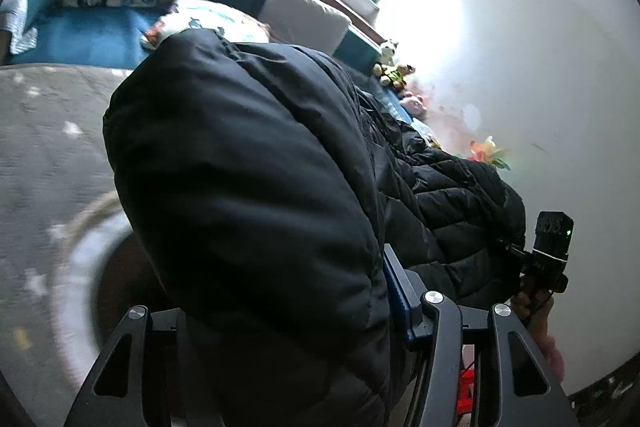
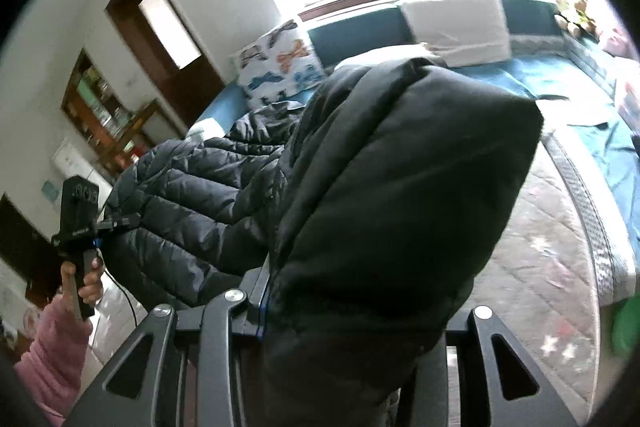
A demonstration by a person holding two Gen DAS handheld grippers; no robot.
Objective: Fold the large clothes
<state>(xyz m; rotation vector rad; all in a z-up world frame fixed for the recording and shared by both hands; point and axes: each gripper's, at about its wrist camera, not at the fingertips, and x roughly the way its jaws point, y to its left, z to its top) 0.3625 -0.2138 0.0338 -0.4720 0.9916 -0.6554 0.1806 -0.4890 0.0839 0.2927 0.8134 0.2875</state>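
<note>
The black puffer jacket hangs lifted above the bed, stretched between both tools so it can be spread flat for folding; the left gripper has its jaws pinching a bulging edge, the fabric filling the view toward twelve o'clock; the right gripper likewise has its jaws pinching the opposite edge, the quilted body trailing toward nine o'clock.

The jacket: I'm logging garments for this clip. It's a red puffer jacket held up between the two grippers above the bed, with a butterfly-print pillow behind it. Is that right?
Not quite: the jacket is black, not red, as the right wrist view shows. The rest stands: it hangs between the left gripper and the right gripper above the bed, with the butterfly-print pillow behind it.
</note>
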